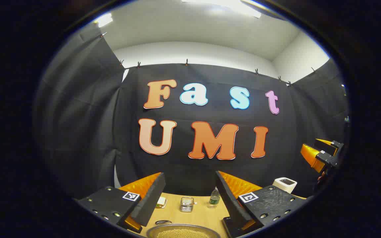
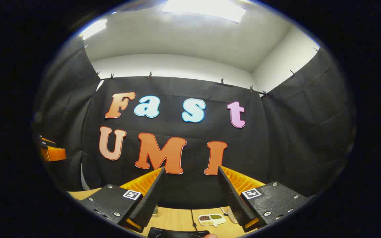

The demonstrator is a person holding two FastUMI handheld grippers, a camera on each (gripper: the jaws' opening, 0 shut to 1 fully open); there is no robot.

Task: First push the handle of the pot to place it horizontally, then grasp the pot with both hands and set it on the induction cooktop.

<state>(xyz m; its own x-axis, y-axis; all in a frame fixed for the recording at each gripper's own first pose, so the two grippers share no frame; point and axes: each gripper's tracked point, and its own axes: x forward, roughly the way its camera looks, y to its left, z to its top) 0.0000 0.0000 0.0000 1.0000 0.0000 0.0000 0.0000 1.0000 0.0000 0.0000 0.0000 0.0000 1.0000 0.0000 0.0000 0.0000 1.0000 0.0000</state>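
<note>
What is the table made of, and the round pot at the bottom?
The table looks like pale wood or a wood-look top: light tan, smooth, with faint grain. The pot looks like metal: its rim is grey and shiny. Something pale and grainy sits inside.

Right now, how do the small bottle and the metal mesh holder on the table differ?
The bottle is clear plastic with a dark label; the mesh holder is silvery wire. The bottle stands taller and narrower, the holder squat and boxy. The bottle sits right of the holder. Both stand upright on the wooden table.
</note>
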